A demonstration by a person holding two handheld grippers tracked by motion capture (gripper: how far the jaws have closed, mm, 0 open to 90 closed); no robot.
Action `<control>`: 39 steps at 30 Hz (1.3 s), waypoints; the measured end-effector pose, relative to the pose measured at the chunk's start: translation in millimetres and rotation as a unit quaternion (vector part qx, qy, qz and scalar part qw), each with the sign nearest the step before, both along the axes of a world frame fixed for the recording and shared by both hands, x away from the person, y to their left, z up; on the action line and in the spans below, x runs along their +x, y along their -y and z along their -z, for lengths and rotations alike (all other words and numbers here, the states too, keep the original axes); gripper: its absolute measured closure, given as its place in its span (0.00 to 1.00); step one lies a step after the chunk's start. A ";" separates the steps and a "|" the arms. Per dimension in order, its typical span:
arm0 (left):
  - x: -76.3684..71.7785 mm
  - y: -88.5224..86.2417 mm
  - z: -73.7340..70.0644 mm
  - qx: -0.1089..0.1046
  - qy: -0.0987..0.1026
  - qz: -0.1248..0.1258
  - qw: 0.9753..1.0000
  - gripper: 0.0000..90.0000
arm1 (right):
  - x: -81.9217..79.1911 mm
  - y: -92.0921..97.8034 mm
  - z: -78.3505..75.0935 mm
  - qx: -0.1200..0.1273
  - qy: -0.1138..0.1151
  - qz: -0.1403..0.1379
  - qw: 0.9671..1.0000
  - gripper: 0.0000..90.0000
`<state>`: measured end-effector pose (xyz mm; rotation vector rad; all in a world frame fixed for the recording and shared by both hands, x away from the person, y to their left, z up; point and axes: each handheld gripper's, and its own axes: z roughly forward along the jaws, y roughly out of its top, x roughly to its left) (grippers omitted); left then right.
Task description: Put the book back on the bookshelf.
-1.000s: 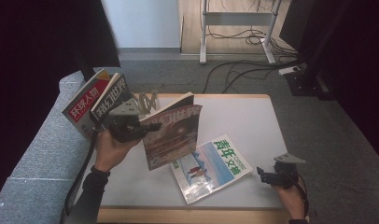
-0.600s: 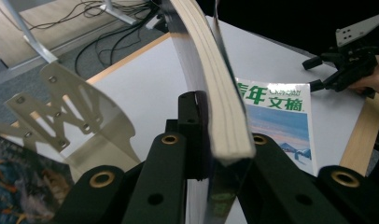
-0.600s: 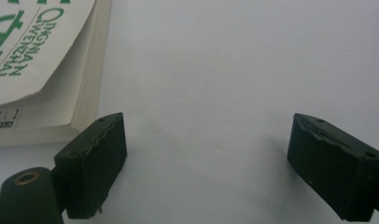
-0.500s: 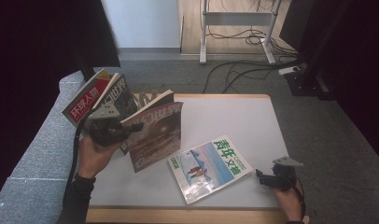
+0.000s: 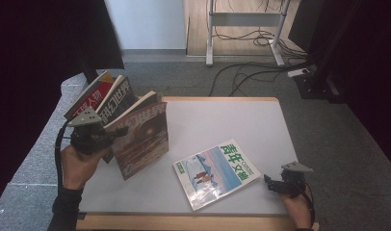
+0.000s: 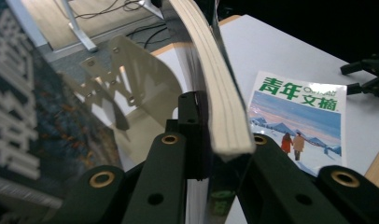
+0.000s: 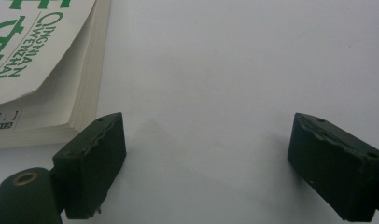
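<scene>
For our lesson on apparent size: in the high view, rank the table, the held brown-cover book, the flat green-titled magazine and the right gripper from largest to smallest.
1. table
2. held brown-cover book and flat green-titled magazine: too alike, and the book is raised nearer the camera
3. right gripper

table (image 5: 241, 120) standing on grey carpet | magazine (image 5: 216, 172) lying flat near front edge | two books (image 5: 104, 98) leaning upright at left edge | cables (image 5: 241, 72) trailing behind

Brown-covered magazine (image 5: 141, 139) is up off the surface at nine o'clock, upright and tilted, pinched at its edge.
</scene>
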<state>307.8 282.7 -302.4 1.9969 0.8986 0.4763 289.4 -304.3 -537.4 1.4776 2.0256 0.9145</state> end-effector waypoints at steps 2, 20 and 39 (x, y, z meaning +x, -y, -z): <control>-0.8 -5.3 -0.4 0.001 -0.001 -0.009 1.000 0.94 | 0.0 -0.1 0.1 0.000 0.001 0.000 1.000 0.12; 7.0 -37.5 3.1 0.008 -0.009 -0.083 0.996 0.93 | 0.0 -0.1 0.2 0.000 0.001 0.000 1.000 0.12; 38.7 -34.2 10.2 0.011 -0.021 -0.140 0.990 0.93 | 0.1 -0.1 0.2 0.000 0.001 0.000 1.000 0.12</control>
